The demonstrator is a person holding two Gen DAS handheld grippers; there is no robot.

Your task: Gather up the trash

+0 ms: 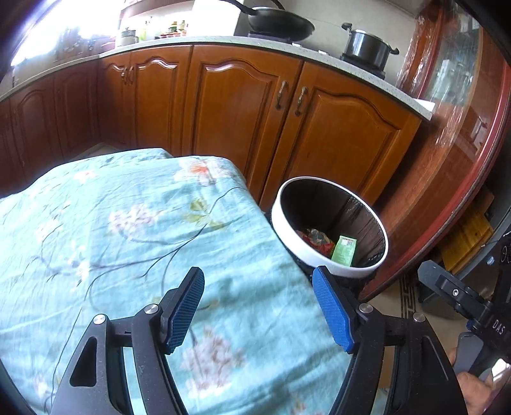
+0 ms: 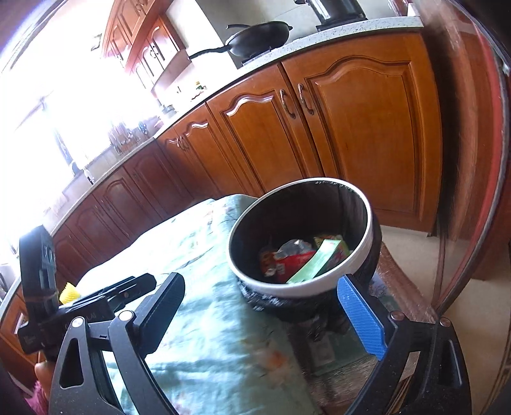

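Observation:
A round bin with a white rim [image 1: 289, 237] and black liner stands beside the right edge of the table with the teal floral cloth [image 1: 127, 223]. Inside it lie a green packet [image 1: 343, 252] and a red wrapper [image 1: 321, 245]. My left gripper [image 1: 257, 276] hovers open over the cloth, left of the bin, with nothing between its blue pads. In the right wrist view the bin [image 2: 319, 287] sits just ahead, showing the green packet [image 2: 316, 260], the red wrapper [image 2: 293, 260] and crumpled silver foil. My right gripper [image 2: 260, 281] is open and empty in front of the bin.
Brown wooden cabinets [image 1: 242, 108] run behind the table, under a counter with a wok [image 1: 281, 22] and a pot [image 1: 367, 44]. A red-framed glass cabinet [image 1: 453, 105] stands right of the bin. The other gripper's body [image 2: 41, 287] shows at the left edge.

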